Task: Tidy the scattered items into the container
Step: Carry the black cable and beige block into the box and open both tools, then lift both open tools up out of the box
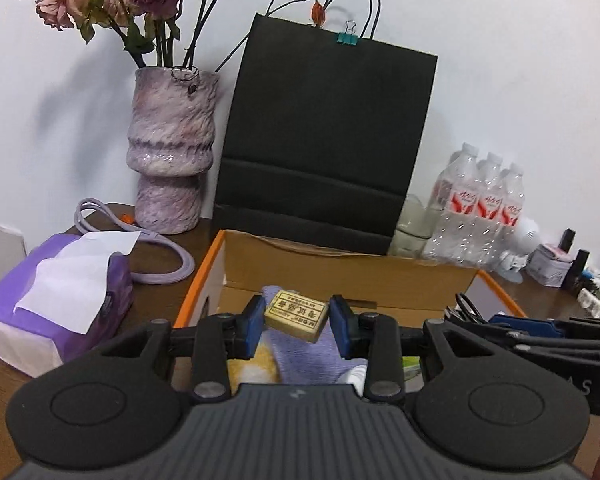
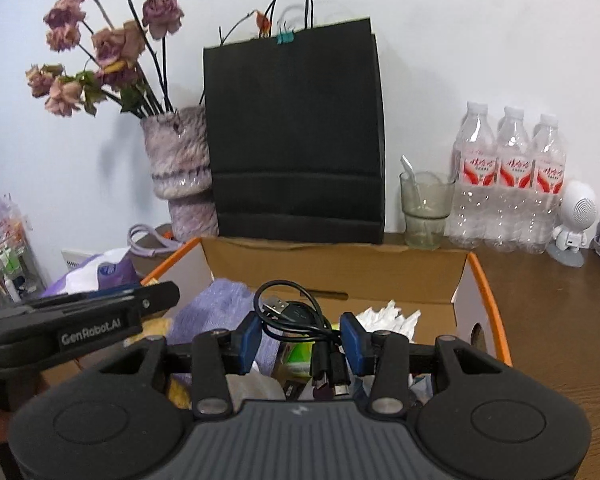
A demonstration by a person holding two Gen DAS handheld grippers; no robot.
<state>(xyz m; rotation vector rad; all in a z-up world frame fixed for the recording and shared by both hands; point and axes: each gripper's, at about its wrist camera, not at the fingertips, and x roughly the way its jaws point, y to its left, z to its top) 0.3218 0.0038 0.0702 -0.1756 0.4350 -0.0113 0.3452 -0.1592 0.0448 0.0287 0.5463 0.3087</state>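
Because both tools hang over the open cardboard box (image 2: 340, 276), each with something between its pads, the moment reads as a drop about to be made rather than a pickup. At the left tool (image 1: 296, 322) a small tan eraser block (image 1: 296, 315) sits tilted between the blue pads; a gap shows on either side of it, so the jaws look parted and the block seems loose or just let go, though I cannot tell for sure. Beneath it lie a lilac cloth (image 1: 316, 360) and something yellow, already in the box. The right tool (image 2: 300, 342) has a coiled black USB cable (image 2: 300, 316) bunched between its pads, plugs dangling down; the pads stand apart from the coil, and whether they pinch it is not clear. White crumpled tissue (image 2: 388, 316) lies in the box's far right corner. Room is tight sideways: the two tools sit near one another above the box, its orange-edged walls close on both sides. Behind the box a black paper bag (image 2: 296, 136) stands against the back wall, the vase (image 1: 168, 148) to its left, water bottles (image 2: 508, 176) and a glass (image 2: 424, 208) to its right on the bench (image 2: 560, 300), so straight up is probably the freest way out.
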